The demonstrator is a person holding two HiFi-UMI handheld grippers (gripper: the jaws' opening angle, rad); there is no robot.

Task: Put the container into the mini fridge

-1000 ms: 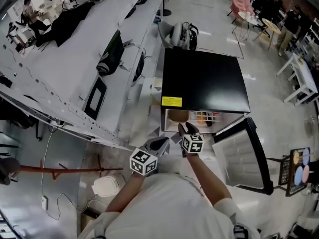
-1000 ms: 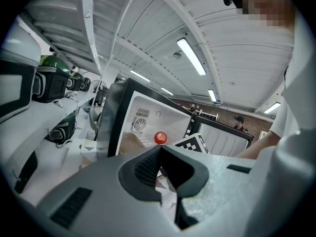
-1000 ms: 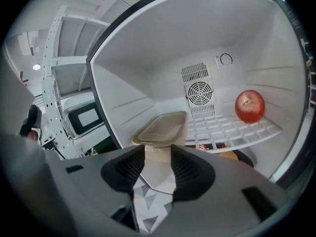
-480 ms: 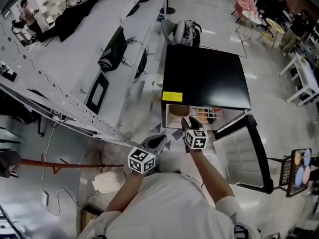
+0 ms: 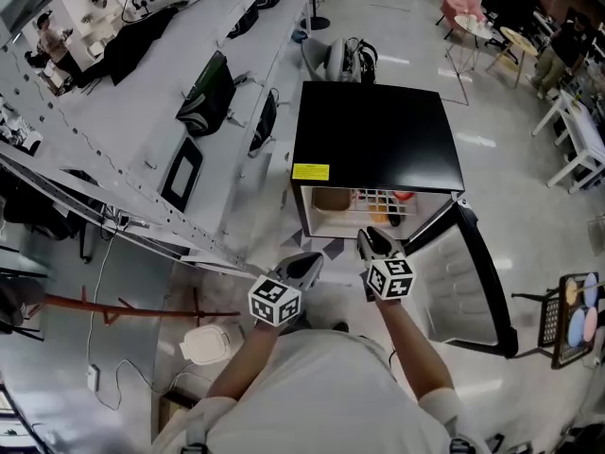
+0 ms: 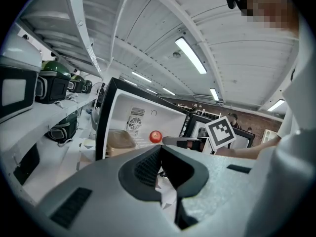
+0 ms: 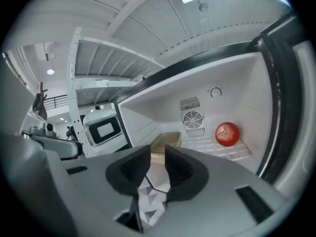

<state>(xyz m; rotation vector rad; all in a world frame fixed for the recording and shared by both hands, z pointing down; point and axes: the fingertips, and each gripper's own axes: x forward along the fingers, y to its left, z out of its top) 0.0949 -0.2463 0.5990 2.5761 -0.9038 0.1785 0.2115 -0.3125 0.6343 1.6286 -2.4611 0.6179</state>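
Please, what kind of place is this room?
Probably a lab or workshop: long white benches carry gear bags, a fridge stands open beside them, and chairs stand beyond.

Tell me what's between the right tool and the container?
Only bare floor before the container, seen in the right gripper view. The right tool has empty jaws, just closing.

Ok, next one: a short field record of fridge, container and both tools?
fridge: black mini fridge, door open
container: tan plastic container, inside on the shelf, left side
other contents: round red apple, right of it, apart
left tool: shut, empty, outside the fridge
right tool: narrow gap, jaws just been closing, nothing between
task: container in, door not yet shut
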